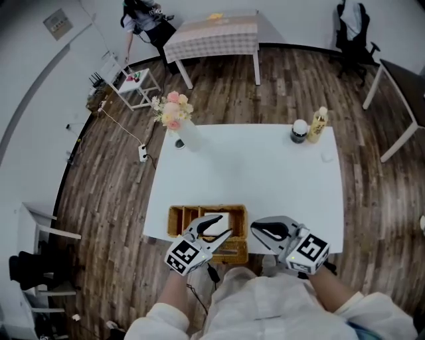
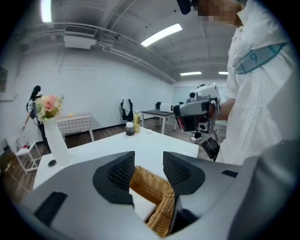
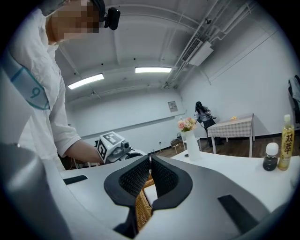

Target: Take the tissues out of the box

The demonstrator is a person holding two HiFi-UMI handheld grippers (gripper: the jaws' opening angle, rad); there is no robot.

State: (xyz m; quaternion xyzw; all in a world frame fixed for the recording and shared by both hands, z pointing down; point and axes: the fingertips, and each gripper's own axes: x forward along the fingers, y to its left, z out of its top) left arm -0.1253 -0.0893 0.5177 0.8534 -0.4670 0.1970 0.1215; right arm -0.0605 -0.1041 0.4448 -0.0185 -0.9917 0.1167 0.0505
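Observation:
A wicker box (image 1: pixel 178 222) stands at the near edge of the white table (image 1: pixel 252 179), with white tissues (image 1: pixel 219 218) lying in it. My left gripper (image 1: pixel 221 228) hovers over the box's near side. In the left gripper view its jaws (image 2: pixel 149 161) stand apart, nothing is pressed between them, and a box corner (image 2: pixel 157 192) and a tissue (image 2: pixel 140 206) show below the gap. My right gripper (image 1: pixel 256 230) hangs just right of the box. In the right gripper view its jaws (image 3: pixel 150 161) are shut with nothing between them, and the box rim (image 3: pixel 142 206) shows beneath.
A white vase of pink flowers (image 1: pixel 178 123) stands at the table's far left. A dark jar (image 1: pixel 299 131) and a yellow bottle (image 1: pixel 319 124) stand at the far right. Beyond are a chequered table (image 1: pixel 212 36), a white rack (image 1: pixel 136 83), an office chair (image 1: pixel 355 33) and a person (image 1: pixel 143 16).

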